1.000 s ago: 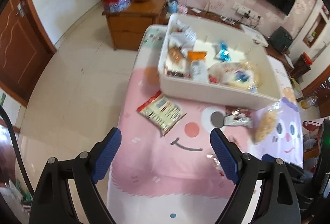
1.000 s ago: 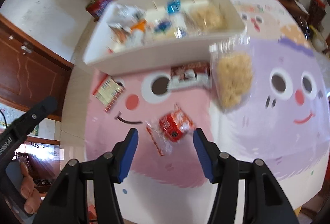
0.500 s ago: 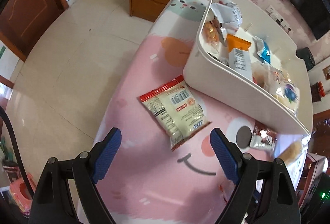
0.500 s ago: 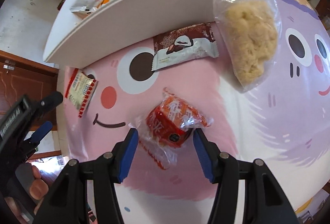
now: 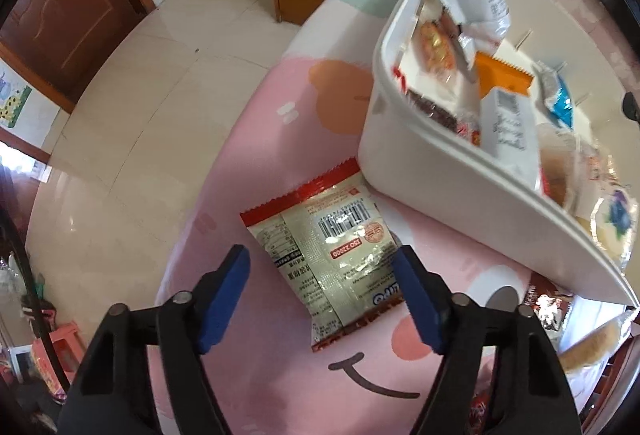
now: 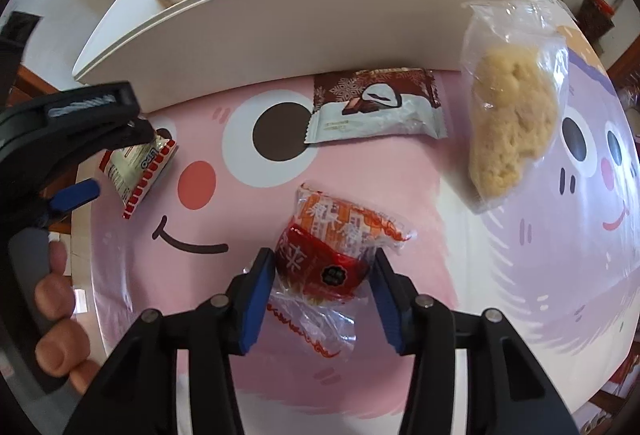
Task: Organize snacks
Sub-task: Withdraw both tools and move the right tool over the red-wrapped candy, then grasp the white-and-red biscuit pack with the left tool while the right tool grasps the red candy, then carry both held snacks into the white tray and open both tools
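- Left gripper: jaws spread wide, straddling the silver packet, which lies flat, barcode side up, on the pink cloth just beside the bin. Pads not touching it yet, so far as the view shows.
- Right gripper: jaws apart, bracketing the red candy. Both pads sit very near the wrapper; contact cannot be told. No squeeze visible.
- Each claw lines up across a packet's narrow width, likely so the jaws can close on the body rather than loose film.
- Bin already holds many snacks. Still out on the cloth: chocolate bar against the bin wall, clear bag to its right.
- Judgement: both hands poised for pickup; candy wrapper tails could slip.
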